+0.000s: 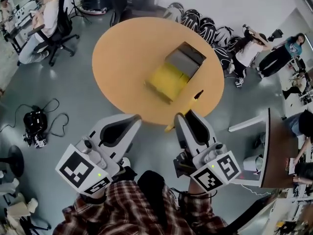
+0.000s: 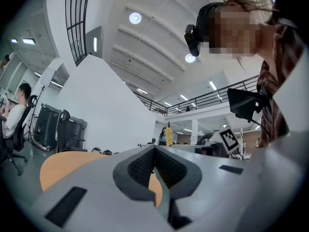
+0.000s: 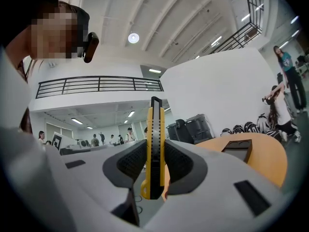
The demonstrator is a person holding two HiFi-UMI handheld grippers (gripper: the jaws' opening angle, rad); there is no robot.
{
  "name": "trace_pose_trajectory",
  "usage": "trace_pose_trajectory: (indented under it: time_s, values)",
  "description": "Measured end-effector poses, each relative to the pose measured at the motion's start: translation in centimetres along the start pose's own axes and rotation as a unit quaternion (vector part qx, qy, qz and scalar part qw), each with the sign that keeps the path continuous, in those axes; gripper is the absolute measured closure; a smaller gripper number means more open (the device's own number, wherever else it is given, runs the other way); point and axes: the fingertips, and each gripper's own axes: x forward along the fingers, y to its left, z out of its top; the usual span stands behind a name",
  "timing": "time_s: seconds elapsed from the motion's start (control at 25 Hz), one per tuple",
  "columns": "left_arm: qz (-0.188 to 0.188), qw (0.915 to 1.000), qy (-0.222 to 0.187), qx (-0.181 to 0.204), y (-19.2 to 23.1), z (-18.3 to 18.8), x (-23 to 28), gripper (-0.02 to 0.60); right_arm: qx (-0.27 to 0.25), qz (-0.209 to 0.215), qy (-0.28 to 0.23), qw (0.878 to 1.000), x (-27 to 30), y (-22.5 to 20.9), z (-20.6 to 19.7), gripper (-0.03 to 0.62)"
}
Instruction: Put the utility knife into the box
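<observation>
The utility knife (image 3: 155, 129), yellow with a black slider, stands on edge between the pads of my right gripper (image 3: 154, 151), which is shut on it. From the head view the knife (image 1: 196, 97) sticks out past my right gripper (image 1: 188, 114) over the near edge of the round wooden table (image 1: 122, 48). The box (image 1: 176, 70) lies open mid-table, with a yellow half nearer me and a grey half beyond; it also shows as a dark box (image 3: 239, 150) at the right. My left gripper (image 1: 129, 122) hangs beside the table edge, pads (image 2: 145, 166) together, holding nothing.
A seated person on an office chair (image 1: 46, 23) is at the far left. A bag with cables (image 1: 35, 124) lies on the floor. Dark helmets (image 1: 205, 26) line the wall behind the table, with people (image 1: 249, 50) beside them. A desk (image 1: 274, 146) stands at the right.
</observation>
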Motion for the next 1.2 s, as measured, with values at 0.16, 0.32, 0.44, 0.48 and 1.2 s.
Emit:
trace_pose_trajectory:
  time_s: [0.16, 0.32, 0.44, 0.48, 1.2]
  values:
    - [-0.006, 0.9998, 0.007, -0.015, 4.2, -0.5, 0.8, 0.571, 0.002, -0.03, 0.003, 1.0, 3.2, -1.9, -0.5, 0.471]
    - [-0.016, 0.9993, 0.015, -0.031, 7.1, -1.7, 2.4, 0.571, 0.004, -0.064, 0.012, 0.998, 4.7, -4.9, -1.4, 0.471]
    - [-0.022, 0.9987, 0.022, -0.041, 10.2, -2.0, 4.6, 0.571, 0.005, -0.084, 0.022, 0.996, 7.2, -7.7, -1.5, 0.471]
    - [-0.025, 0.9985, 0.025, -0.043, 11.3, -1.9, 5.4, 0.571, 0.005, -0.091, 0.024, 0.996, 8.2, -8.8, -1.4, 0.471]
    - [-0.123, 0.9899, 0.057, -0.041, 22.9, -0.5, 22.9, 0.571, -0.047, -0.176, 0.084, 0.98, 21.0, -27.5, 1.1, 0.471]
